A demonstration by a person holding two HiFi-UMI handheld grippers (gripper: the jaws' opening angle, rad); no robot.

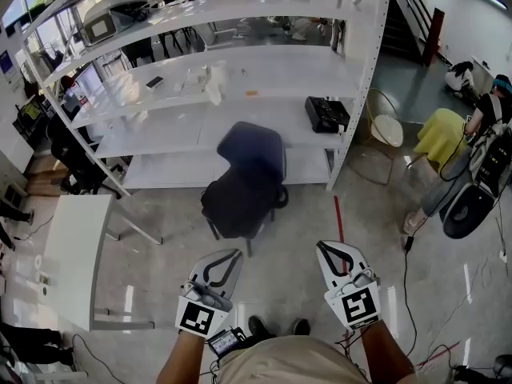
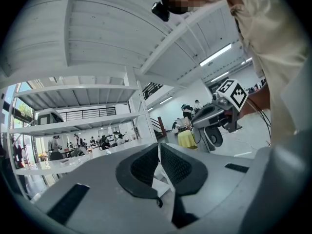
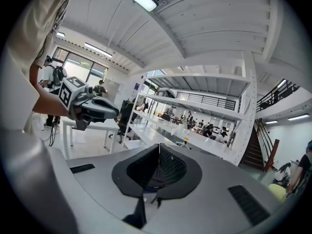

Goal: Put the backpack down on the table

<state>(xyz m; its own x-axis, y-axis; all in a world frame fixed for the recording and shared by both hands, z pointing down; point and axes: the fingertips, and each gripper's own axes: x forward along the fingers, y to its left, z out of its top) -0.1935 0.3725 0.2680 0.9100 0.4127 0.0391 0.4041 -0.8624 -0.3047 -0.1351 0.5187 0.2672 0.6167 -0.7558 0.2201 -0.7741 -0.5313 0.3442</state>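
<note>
1. Both tools are up in front of the person over the grey floor, side by side and well apart
2. The left gripper (image 1: 233, 254) has its claw pinched right together; its own view shows the two dark pads meeting with nothing between them
3. The right gripper (image 1: 326, 248) is the same story: pads together, claw empty, nose tipped slightly down
4. Straight ahead stands a dark office chair (image 1: 244, 178), apart from both grippers, in front of the white shelving (image 1: 240, 78)
5. The white table (image 1: 76, 246) sits off to the person's left, beside the shelving's near end, well clear of the left gripper
6. The backpack: I cannot tell which thing it is from these views. The only bag-like item is a black boxy object (image 1: 326, 114) lying on a shelf just beside the right upright, far from both claws and from the table
7. A red line (image 1: 338, 218) runs along the floor just ahead of the right gripper, and the person's shoes (image 1: 258, 325) show between the two forearms
</note>
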